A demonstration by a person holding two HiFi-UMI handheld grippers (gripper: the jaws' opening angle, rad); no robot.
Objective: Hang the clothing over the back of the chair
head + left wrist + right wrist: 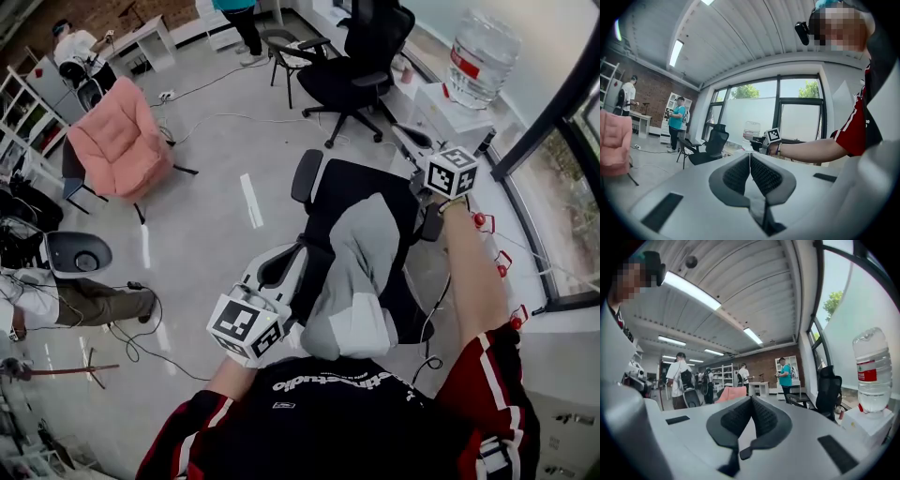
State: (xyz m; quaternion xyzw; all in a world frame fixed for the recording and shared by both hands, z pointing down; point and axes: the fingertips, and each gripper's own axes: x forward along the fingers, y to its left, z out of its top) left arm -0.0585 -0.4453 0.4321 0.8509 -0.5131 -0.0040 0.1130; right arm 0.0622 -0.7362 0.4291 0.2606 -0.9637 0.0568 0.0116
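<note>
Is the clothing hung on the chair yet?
Nearly done, it seems. The gray clothing already lies draped on the black chair. Nothing is in hand: the left gripper and right gripper are both shut and empty. Left: maybe checking it sits over the back.

left gripper point(750, 160) jaws together, empty | right gripper point(751, 403) jaws together, empty | right arm point(473, 274) stretched forward | left arm point(225, 377) low, close in
</note>
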